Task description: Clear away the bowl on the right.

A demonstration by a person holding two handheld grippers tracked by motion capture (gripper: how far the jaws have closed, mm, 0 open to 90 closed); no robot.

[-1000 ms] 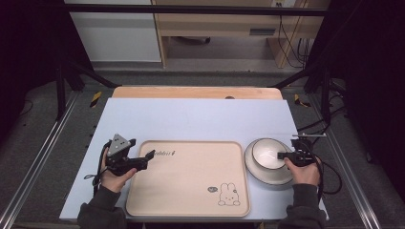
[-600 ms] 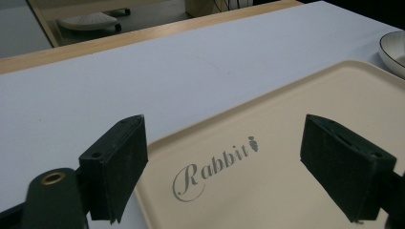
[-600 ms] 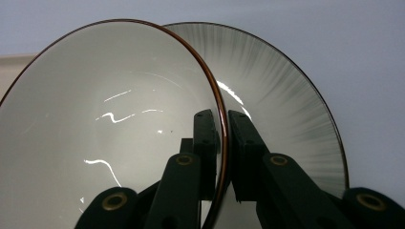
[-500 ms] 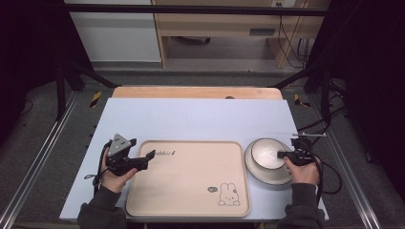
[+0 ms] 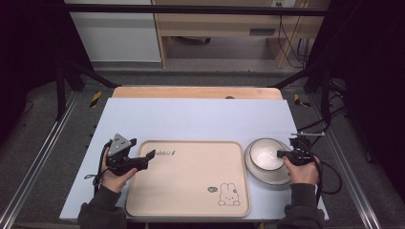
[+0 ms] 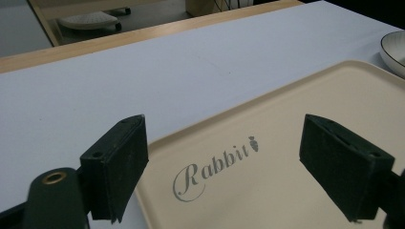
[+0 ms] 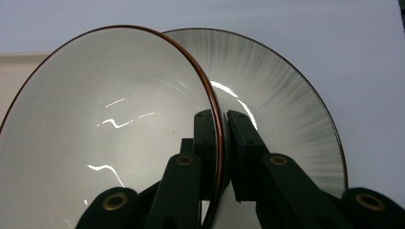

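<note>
Overhead, in the high view, a beige tray [image 5: 188, 179] lies at the middle of the bench's [image 5: 191, 119] near edge, bare but for a printed rabbit and a word of script. Just beside its right edge, near the bench's right near corner, a white bowl [image 5: 264, 155] sits inside a larger grey-streaked bowl [image 5: 272, 175]; neither has any contents. The right gripper [image 5: 286, 154] reaches in from the right onto the white bowl's right rim. The left gripper [image 5: 152, 154] rests at the tray's far left corner, its tips over the tray's edge.

Next, the left gripper view: the two jaws stand wide apart with nothing between them, over the tray [image 6: 296, 157] corner bearing the word "Rabbit". A sliver of the grey-streaked bowl's [image 6: 395, 50] rim shows at the right edge.

Finally, the right gripper view: the jaws are clamped on the white bowl's [image 7: 105, 124] brown-edged rim, one jaw inside, one outside, pads against the wall. The grey-streaked bowl [image 7: 286, 95] lies behind it on the pale bench [image 7: 363, 57].

Against the earlier frames, both hands and both bowls sit where they did; the right jaws had nearly finished closing and now grip fully.
</note>
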